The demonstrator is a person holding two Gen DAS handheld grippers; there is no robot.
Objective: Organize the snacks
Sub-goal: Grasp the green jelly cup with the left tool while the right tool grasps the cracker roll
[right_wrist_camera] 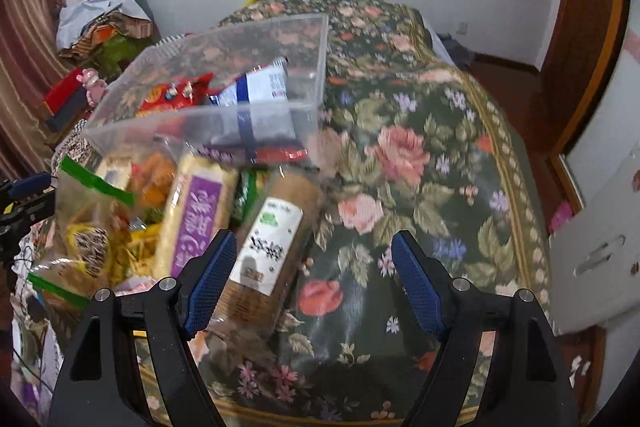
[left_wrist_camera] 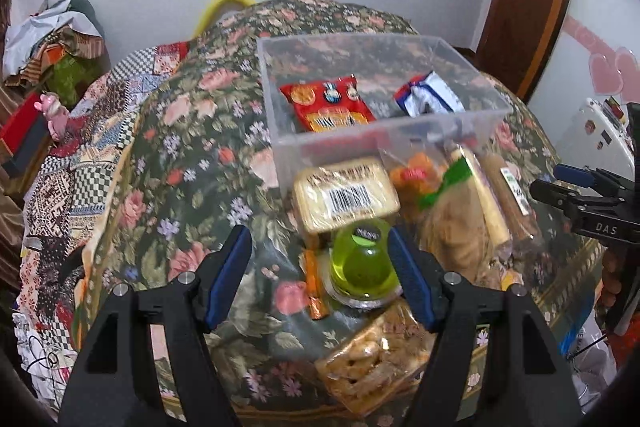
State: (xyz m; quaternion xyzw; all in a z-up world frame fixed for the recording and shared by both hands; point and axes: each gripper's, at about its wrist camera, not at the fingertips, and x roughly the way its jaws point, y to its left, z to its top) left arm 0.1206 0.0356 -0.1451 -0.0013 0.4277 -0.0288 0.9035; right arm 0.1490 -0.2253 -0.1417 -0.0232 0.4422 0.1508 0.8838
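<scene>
Spreading wide with nothing gripped, the left tongs [left_wrist_camera: 320, 263] have a green jelly cup [left_wrist_camera: 364, 265] just inside their right finger, a barcoded pack [left_wrist_camera: 346, 193] beyond it and the clear bin [left_wrist_camera: 384, 143] farther ahead. The right tongs [right_wrist_camera: 314, 259], equally wide and empty, have a brown biscuit roll [right_wrist_camera: 268, 247] against their left finger, with floral cloth [right_wrist_camera: 400, 155] ahead.

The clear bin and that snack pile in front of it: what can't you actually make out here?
- Left view: the clear bin front wall fogs what lies at its bottom.
- Left view: the green jelly cup lid text is too small.
- Right view: the brown biscuit roll label is motion-blurred.
- Right view: the left tongs are cut off by the edge.
</scene>
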